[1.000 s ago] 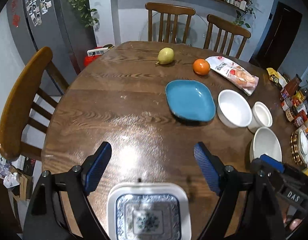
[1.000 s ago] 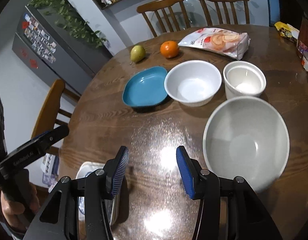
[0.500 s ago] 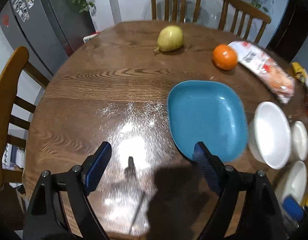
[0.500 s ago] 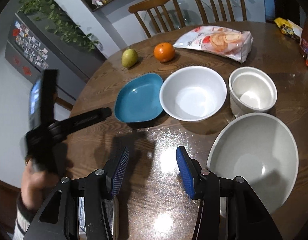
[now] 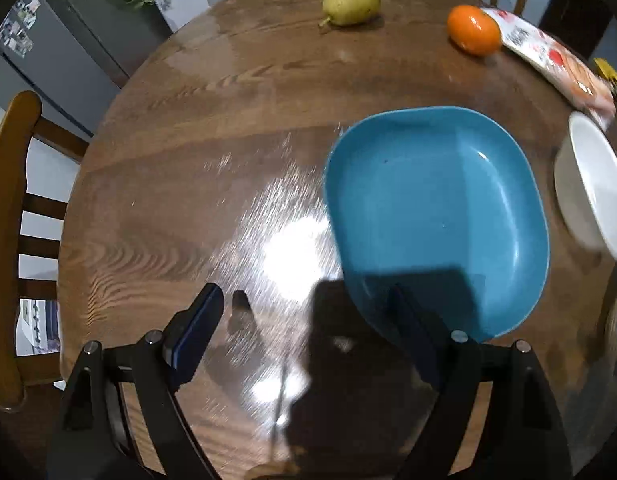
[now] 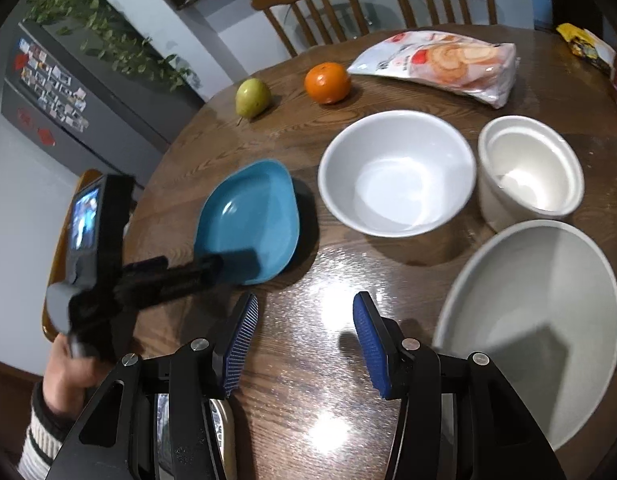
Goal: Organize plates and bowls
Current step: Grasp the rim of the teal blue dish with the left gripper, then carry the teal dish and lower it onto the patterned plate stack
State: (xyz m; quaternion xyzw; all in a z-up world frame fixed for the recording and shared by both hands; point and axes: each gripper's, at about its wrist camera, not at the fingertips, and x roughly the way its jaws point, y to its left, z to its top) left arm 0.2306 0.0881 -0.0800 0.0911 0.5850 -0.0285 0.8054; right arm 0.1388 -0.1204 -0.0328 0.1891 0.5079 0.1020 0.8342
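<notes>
Jaws on my left gripper (image 5: 304, 328) are standing wide and gripping nothing, one finger hanging over the near rim of the blue plate (image 5: 432, 216) and the other over bare counter (image 5: 180, 168). My right gripper (image 6: 304, 344) is sitting half open and empty, beside the big grey bowl (image 6: 536, 308). I'm reckoning this is the reach for the plate (it's sitting flat left of the white bowl (image 6: 396, 172)). Next I'm needing that rim squarely between the pads before closing, since a shallow lip probably slips easily.

Overhead glare on the table (image 5: 196, 184) — dark shadows, fisheye-warped, blurred edges
</notes>
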